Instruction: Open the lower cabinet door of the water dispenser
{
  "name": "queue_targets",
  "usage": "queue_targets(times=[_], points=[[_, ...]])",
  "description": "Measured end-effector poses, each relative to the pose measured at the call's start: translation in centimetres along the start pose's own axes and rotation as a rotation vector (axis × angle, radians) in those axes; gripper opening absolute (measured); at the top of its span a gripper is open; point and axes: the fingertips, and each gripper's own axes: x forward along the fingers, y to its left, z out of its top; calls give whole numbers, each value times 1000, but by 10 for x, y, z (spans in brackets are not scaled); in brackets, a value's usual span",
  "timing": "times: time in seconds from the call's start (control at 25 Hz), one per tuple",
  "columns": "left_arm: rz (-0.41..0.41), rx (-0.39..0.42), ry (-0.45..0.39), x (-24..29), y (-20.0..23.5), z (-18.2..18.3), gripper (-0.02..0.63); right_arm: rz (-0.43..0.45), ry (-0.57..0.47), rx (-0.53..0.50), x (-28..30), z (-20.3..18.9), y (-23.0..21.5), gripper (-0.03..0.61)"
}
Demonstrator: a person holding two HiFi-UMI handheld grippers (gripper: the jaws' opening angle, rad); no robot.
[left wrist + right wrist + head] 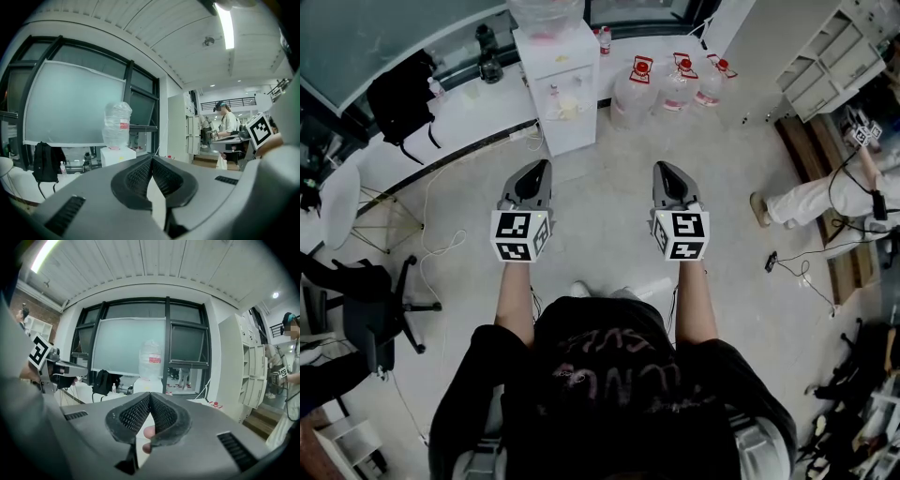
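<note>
The white water dispenser (555, 75) stands against the far wall with a clear bottle (546, 14) on top. Its lower cabinet door (568, 127) looks closed. Both grippers hover over the floor well short of it and touch nothing. My left gripper (542, 169) is shut and empty, with its tips meeting. My right gripper (664, 171) is shut and empty too. In the left gripper view the dispenser (117, 155) shows far off, just above the closed left gripper (151, 157). In the right gripper view the dispenser (146, 382) stands straight beyond the closed right gripper (150, 393).
Several water jugs (675, 80) stand on the floor right of the dispenser. A black backpack (398, 94) rests on the ledge at left, and a black office chair (375, 314) lower left. A person (825, 197) stands at right beside white shelving (825, 56). Cables (441, 248) trail over the floor.
</note>
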Motion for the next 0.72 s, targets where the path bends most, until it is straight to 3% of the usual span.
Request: queue_targets(times=[0.4,0.72], points=[[-11,-20,41,28,24,-22,12,-11,46,-1,36,-17,-3,15],[-4,-27,103,112,44,-35,12,25,91,19,119,-26,-44,15]])
